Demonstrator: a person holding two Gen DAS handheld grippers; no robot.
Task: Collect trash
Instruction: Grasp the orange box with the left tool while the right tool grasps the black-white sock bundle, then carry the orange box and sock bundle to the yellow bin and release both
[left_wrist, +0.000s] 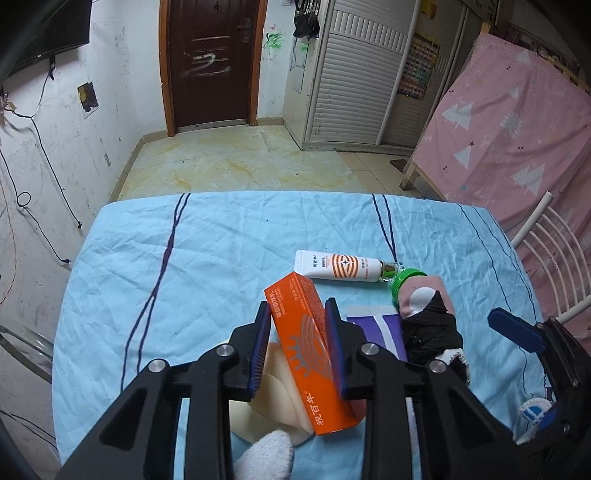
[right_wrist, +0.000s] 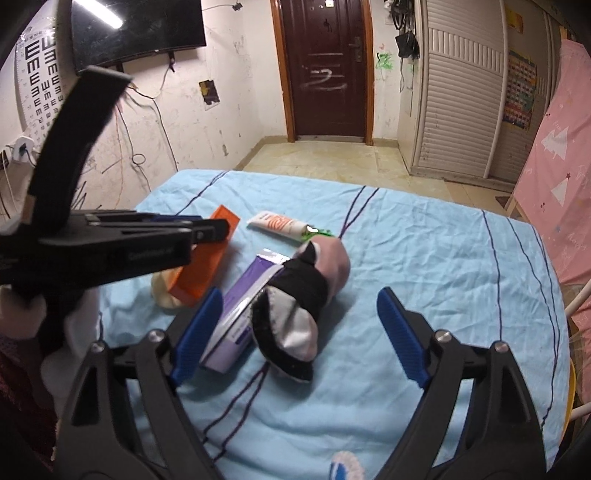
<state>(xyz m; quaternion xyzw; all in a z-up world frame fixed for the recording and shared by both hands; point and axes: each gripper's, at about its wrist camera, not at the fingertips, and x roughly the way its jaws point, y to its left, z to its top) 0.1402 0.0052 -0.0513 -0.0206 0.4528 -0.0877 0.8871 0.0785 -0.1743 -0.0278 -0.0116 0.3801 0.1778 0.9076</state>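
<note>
My left gripper (left_wrist: 297, 314) has its two blue pads against both sides of an orange carton (left_wrist: 314, 354), which rests tilted on a cream object (left_wrist: 273, 398) on the blue tablecloth (left_wrist: 184, 258). The carton also shows in the right wrist view (right_wrist: 201, 258). My right gripper (right_wrist: 301, 328) is open, its pads on either side of a rolled pink, black and white sock (right_wrist: 306, 295), a little short of it. A purple box (right_wrist: 240, 314) lies beside the sock against the left pad. A white and orange tube (left_wrist: 338, 266) and a green cap (left_wrist: 404, 281) lie beyond.
The table's far edge drops to a tiled floor (left_wrist: 236, 162) with a brown door (left_wrist: 212, 62) behind. A pink-covered board (left_wrist: 509, 140) and a white chair (left_wrist: 550, 254) stand at the right. A wall with cables (left_wrist: 33, 177) is at the left.
</note>
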